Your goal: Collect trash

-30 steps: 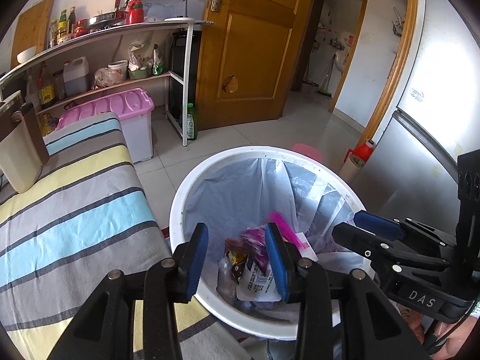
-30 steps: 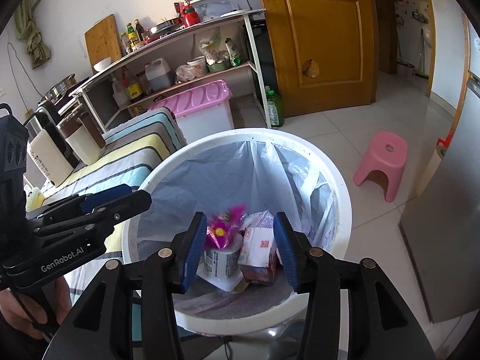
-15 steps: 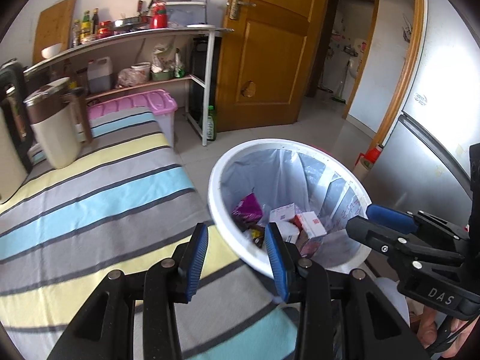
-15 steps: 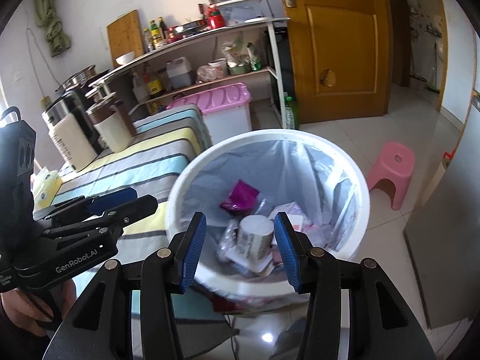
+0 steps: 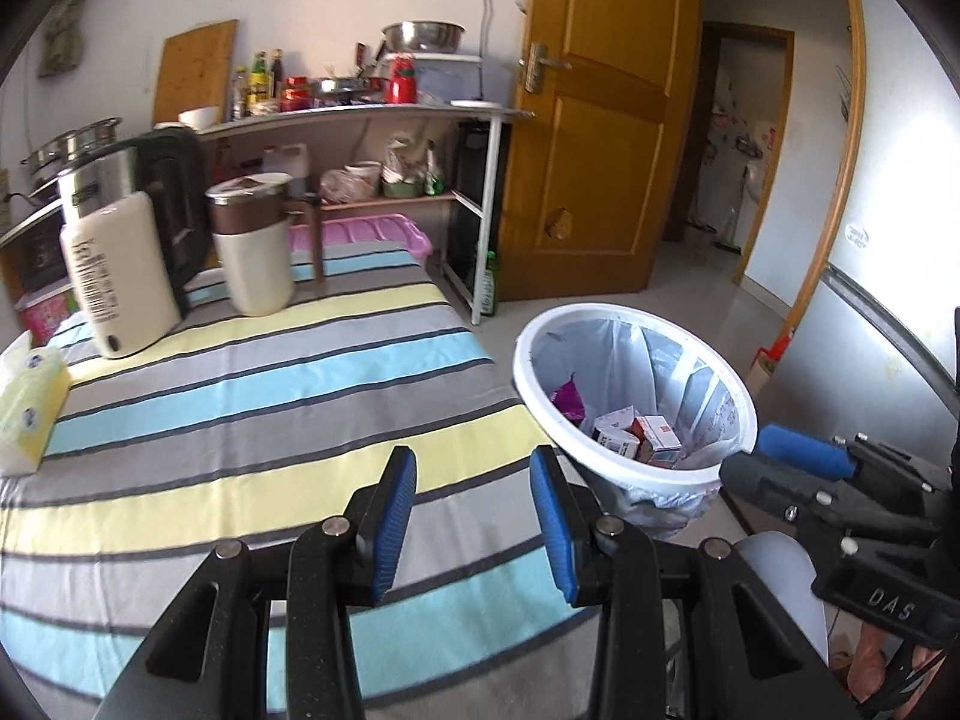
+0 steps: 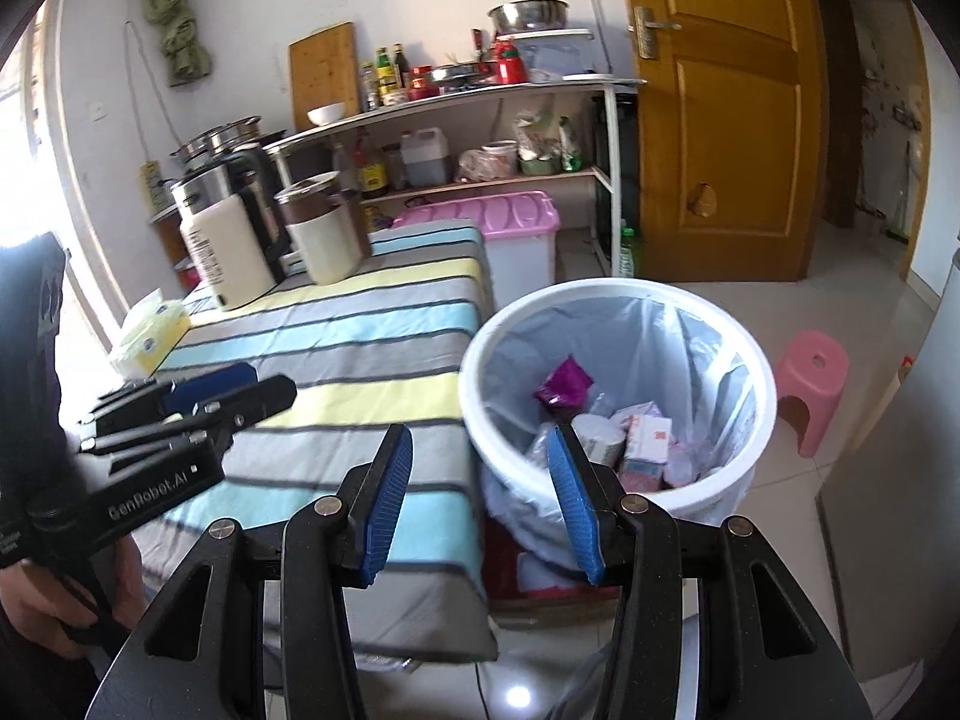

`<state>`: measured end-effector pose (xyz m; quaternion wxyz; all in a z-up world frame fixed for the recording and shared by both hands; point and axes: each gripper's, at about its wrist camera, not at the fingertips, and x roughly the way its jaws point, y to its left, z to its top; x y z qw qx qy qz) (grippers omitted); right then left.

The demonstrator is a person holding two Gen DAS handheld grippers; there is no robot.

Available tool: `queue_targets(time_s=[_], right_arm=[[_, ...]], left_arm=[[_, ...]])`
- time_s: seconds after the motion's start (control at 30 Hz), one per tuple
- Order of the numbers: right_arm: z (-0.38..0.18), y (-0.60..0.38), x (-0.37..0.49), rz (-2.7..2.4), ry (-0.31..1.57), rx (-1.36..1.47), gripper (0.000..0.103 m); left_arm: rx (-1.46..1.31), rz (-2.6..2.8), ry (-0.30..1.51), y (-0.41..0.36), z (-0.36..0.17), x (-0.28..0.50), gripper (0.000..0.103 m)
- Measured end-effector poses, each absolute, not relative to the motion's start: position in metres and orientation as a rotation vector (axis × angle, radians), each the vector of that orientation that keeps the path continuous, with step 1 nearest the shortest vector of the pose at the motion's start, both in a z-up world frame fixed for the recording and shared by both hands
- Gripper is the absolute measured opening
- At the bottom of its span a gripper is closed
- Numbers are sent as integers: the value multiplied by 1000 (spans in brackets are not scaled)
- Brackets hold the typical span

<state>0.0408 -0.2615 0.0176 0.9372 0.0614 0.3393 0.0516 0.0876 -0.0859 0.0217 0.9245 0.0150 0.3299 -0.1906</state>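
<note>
A white trash bin (image 5: 529, 354) (image 6: 612, 285) lined with a pale bag stands on the floor beside the striped table (image 5: 240, 408) (image 6: 336, 348). In it lie a purple wrapper (image 5: 567, 399) (image 6: 561, 381), small cartons (image 5: 636, 435) (image 6: 645, 441) and a paper cup (image 6: 597, 432). My left gripper (image 5: 473, 456) (image 6: 270, 381) hangs open over the striped cloth, nothing between its blue pads. My right gripper (image 6: 479, 432) (image 5: 753, 456) is open and empty too, above the table's corner at the bin's left rim.
On the table's far side stand a cream kettle (image 5: 120, 276), a cream jug (image 5: 255, 246) and a tissue pack (image 5: 27, 402). Behind are a pink storage box (image 6: 516, 222), a loaded shelf (image 5: 360, 114) and a wooden door (image 5: 600, 120). A pink stool (image 6: 810, 384) stands right of the bin.
Both grippers have pulled back from above the bin and swung left over the table. The bin has slid to the right in both views. Both jaw gaps are unchanged.
</note>
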Motion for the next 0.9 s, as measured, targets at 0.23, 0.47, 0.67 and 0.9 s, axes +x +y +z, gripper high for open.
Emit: queue_targets(time_s=[0.23,0.47,0.67,0.9], right_arm=[[18,-243,18,153,690,107,48],[20,-235,4,163,682,96,48],[25,-230,-6,172,674,84,48],[24,-229,-6,170,673,71,48]], left_arm=[[38,-330,661,-63,25,59,39],[28,-312,686,-48,19,42,39],[5,-304,690,-39,19,32,39],[-3,-297,692,-36,19,29,39]])
